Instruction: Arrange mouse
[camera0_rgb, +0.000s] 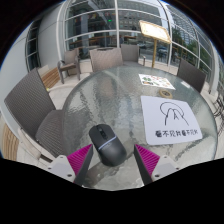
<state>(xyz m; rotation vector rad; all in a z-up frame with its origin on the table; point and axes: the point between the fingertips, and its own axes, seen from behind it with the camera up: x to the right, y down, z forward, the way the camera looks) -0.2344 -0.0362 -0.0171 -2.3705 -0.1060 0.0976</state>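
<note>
A dark grey computer mouse (105, 141) lies on the round glass table (120, 95), between my fingers and just ahead of them. My gripper (112, 162) is open. Its pink pads (80, 157) stand apart at either side of the mouse's near end, with a gap at each side. A white mat with a logo and dark lettering (165, 116) lies on the table to the right of the mouse.
Grey woven chairs (35, 105) stand at the table's left side, and another chair (70, 68) stands beyond. A small dark item (150, 78) lies at the table's far side. Glass walls and a building lie behind.
</note>
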